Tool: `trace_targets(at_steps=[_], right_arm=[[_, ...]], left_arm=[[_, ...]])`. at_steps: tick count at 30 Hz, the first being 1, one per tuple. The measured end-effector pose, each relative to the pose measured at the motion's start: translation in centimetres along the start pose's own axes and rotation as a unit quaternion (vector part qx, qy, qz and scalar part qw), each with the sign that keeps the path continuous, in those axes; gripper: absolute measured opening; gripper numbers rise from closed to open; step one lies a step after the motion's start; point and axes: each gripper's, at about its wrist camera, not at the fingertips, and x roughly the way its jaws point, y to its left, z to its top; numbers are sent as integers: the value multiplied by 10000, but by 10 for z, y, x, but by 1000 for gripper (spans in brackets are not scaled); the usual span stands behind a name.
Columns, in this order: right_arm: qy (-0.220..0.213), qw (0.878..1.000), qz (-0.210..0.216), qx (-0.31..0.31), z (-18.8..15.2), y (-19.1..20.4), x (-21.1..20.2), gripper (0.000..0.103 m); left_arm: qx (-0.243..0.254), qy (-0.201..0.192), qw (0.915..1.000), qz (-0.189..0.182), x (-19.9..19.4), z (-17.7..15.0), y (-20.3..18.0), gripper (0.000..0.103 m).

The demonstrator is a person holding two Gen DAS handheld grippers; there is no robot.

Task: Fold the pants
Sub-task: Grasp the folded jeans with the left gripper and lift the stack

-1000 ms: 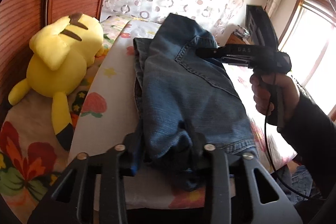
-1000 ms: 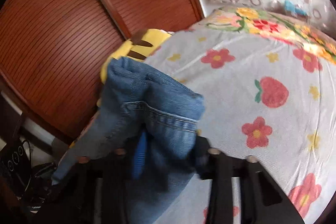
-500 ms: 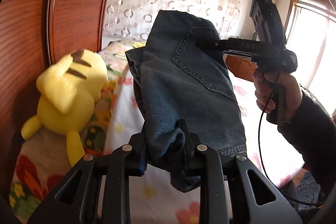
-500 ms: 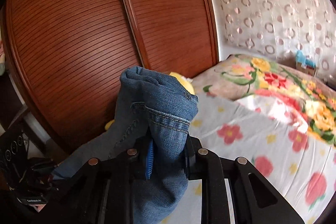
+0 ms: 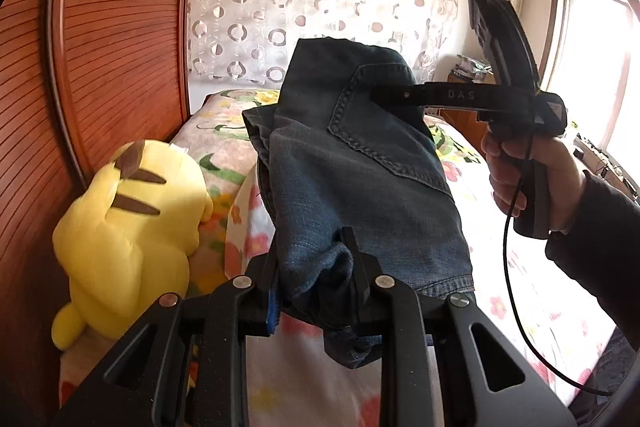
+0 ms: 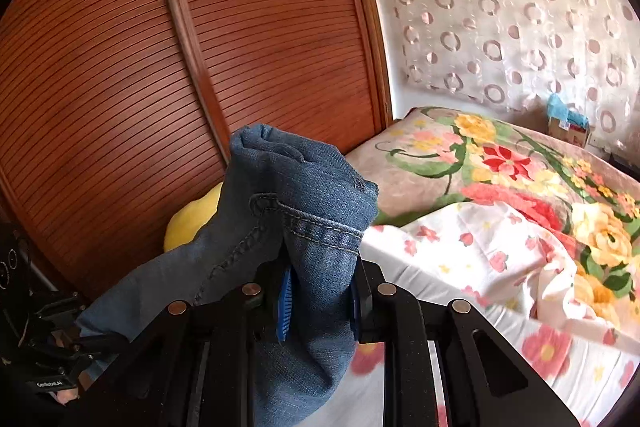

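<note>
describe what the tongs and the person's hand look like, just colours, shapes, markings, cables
Both tongs, left and right, are matte black angular linkages with silver rivets and blue pads. From the left view, the right tool has a pistol handle, the letters DAS on its arm, a thin black cable, and a bare hand in a dark sleeve.

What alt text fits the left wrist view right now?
Folded blue jeans are held in the air above a floral bed, pinched by the left gripper at the bottom and the right gripper near the top. A yellow plush toy sits at left.
</note>
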Motion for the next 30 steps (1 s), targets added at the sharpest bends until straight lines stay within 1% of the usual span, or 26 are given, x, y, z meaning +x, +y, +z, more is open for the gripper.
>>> trace_targets(at_steps=[4,8,9,11,12,13,15,17,19,20,21,22,23,25,27,30], right_arm=[[33,10000,-22,23,9,-10,26,22],[187,9998,19,36,12,-24,60,25],[265,9996,12,34,14,-26,69,28],[584,9983,-57,57,9,-31,91,32],[765,9970,-107,104,6,-33,100,38],[849,9960,-213,177,1,-37,106,40],[726,9965,-263,310,-4,-44,103,45],[529,9974,-291,393,-5,-49,93,45],[327,9982,-365,347,-6,-50,83,45],[316,9983,-346,332,-5,-50,82,45],[365,9984,-320,298,-6,-47,84,36],[406,9984,-324,244,-5,-45,86,34],[443,9982,-364,189,-7,-43,86,34],[627,9961,-613,86,-8,-40,95,33],[833,9933,-782,155,-10,-42,108,33],[792,9929,-867,198,-14,-39,107,33]], left_arm=[[-28,52,10000,31,21,12,9,25],[-15,230,9996,184,41,10,15,25],[-17,319,9992,252,47,7,16,25],[-44,520,9980,353,59,0,21,25],[-84,582,9976,357,62,-2,24,25],[-143,633,9973,344,64,-5,27,26],[-211,647,9973,280,65,-8,30,26],[-245,673,9971,259,67,-8,31,26],[-215,693,9970,271,70,-8,31,27],[-197,711,9969,285,71,-8,31,27],[-188,713,9969,290,71,-9,30,27],[-188,708,9969,292,70,-10,30,28],[-204,702,9969,290,70,-10,31,28],[-228,694,9969,283,70,-11,32,29],[-239,684,9969,305,69,-10,30,30],[-249,675,9968,350,68,-9,29,32]])
